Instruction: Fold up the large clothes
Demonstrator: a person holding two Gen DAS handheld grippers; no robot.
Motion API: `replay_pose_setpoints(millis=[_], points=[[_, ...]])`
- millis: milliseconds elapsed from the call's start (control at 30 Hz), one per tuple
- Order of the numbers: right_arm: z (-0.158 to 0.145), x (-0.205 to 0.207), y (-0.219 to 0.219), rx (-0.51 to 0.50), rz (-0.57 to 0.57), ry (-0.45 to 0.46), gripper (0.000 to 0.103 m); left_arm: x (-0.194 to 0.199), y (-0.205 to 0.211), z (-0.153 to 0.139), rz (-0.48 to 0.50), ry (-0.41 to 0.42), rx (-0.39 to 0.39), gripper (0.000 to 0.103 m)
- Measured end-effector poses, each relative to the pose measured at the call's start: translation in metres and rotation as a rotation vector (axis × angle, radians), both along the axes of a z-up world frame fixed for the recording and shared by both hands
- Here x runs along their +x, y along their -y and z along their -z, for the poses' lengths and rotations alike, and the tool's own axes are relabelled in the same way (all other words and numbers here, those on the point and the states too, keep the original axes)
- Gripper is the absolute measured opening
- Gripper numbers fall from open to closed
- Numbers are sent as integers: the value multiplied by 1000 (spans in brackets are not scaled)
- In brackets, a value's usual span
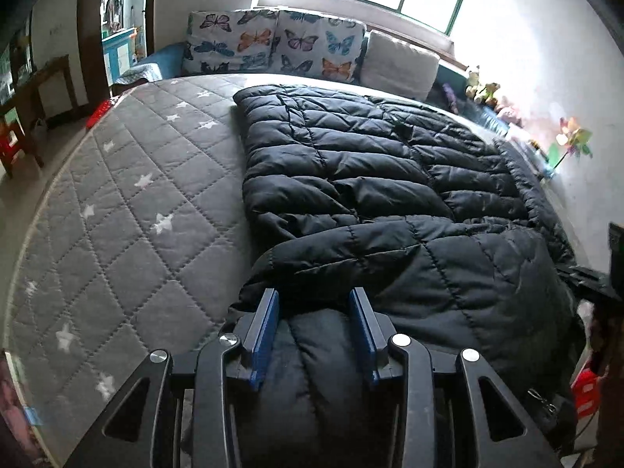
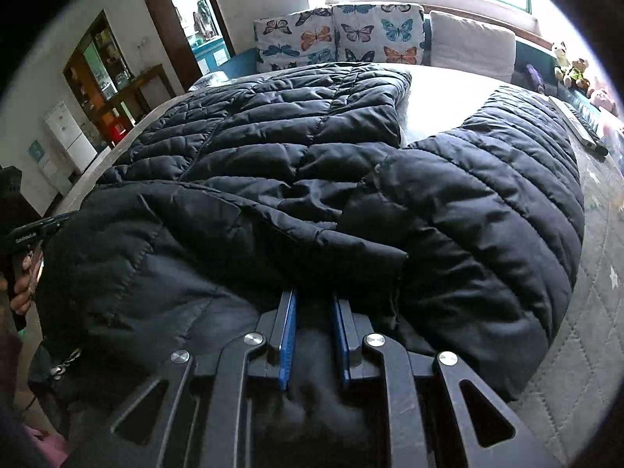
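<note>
My left claw (image 1: 314, 304) and right claw (image 2: 312, 308) each pinch a thick fold of the black puffer coat (image 1: 370, 179), which lies spread across the grey quilted bed (image 1: 128, 210).

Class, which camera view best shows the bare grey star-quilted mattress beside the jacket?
The left wrist view: the mattress fills its left half, stars and stitching clear. The right wrist view shows only a strip of it at the right edge, past the black jacket.

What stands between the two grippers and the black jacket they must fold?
Nothing visible does. The left gripper and the right gripper each already have the black puffer jacket bunched between their blue fingers, on the grey quilted mattress.
</note>
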State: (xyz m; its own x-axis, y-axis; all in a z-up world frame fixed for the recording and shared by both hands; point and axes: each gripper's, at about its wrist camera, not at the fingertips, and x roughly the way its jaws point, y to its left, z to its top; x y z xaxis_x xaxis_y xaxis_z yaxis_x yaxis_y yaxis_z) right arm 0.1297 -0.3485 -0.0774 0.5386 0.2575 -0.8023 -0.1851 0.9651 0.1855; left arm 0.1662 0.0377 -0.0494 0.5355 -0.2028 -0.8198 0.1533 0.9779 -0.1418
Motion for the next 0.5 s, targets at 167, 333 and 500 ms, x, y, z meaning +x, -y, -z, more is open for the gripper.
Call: replay_pose_setpoints(millis=[167,333,500], points=[[-35,-11,8,-27,8,61,20,-14,21,-31,37,54,49,42],[-50,-5,0,-9,-21,100,20,-27,79,-59,168,113,45,42],[-29,-1,-12,-24,-64,65,21,-27,157,-50,358,78,32,42]])
